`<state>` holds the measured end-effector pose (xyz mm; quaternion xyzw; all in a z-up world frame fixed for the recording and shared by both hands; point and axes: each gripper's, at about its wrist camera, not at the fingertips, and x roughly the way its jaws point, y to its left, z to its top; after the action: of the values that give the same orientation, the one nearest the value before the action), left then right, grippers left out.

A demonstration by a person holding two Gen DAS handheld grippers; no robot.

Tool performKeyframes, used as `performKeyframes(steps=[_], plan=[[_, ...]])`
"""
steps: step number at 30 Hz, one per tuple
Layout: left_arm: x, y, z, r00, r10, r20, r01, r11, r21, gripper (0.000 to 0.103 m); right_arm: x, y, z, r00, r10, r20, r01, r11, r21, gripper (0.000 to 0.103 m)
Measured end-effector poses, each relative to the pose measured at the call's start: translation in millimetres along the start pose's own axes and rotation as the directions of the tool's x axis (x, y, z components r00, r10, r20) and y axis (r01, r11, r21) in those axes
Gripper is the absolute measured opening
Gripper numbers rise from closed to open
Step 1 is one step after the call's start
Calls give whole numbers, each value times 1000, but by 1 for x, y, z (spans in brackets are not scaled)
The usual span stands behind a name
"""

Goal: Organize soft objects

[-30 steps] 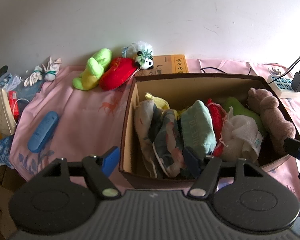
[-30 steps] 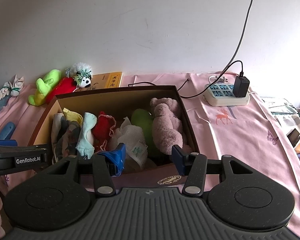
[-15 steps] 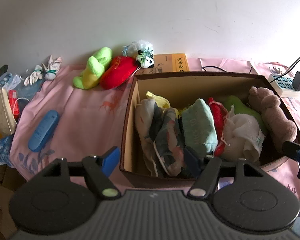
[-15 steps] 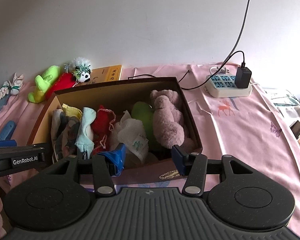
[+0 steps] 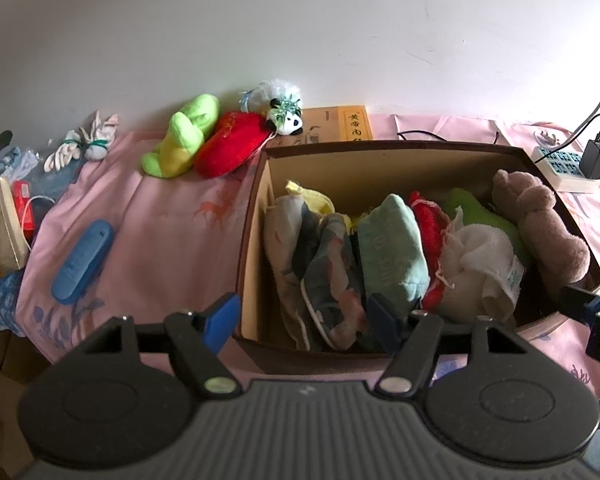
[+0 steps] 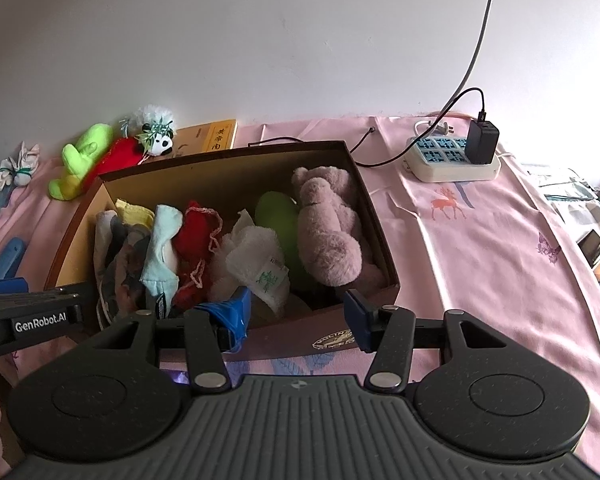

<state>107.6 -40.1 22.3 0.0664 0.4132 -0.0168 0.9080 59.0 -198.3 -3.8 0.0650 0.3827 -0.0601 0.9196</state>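
While upright cloths fill the box (image 5: 256,216), the brown plush (image 5: 540,224) lies lengthwise.

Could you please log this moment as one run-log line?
left gripper: open, empty | right gripper: open, empty | box: packed | green plush: outside

A brown cardboard box (image 5: 256,216) holds folded cloths, a white towel (image 5: 480,264), and a brown teddy bear (image 5: 540,220) lying at its right end. Green (image 5: 184,136), red (image 5: 232,148) and panda (image 5: 286,118) plushes lie behind it.
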Motion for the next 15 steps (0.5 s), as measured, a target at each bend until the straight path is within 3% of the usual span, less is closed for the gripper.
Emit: performKeyframes(steps=[15], plan=[[-3,-1,-3,1000,-5,1,5,1000,4,70,0,1,-4,1000,0,-17,-1,1000,-13,37]])
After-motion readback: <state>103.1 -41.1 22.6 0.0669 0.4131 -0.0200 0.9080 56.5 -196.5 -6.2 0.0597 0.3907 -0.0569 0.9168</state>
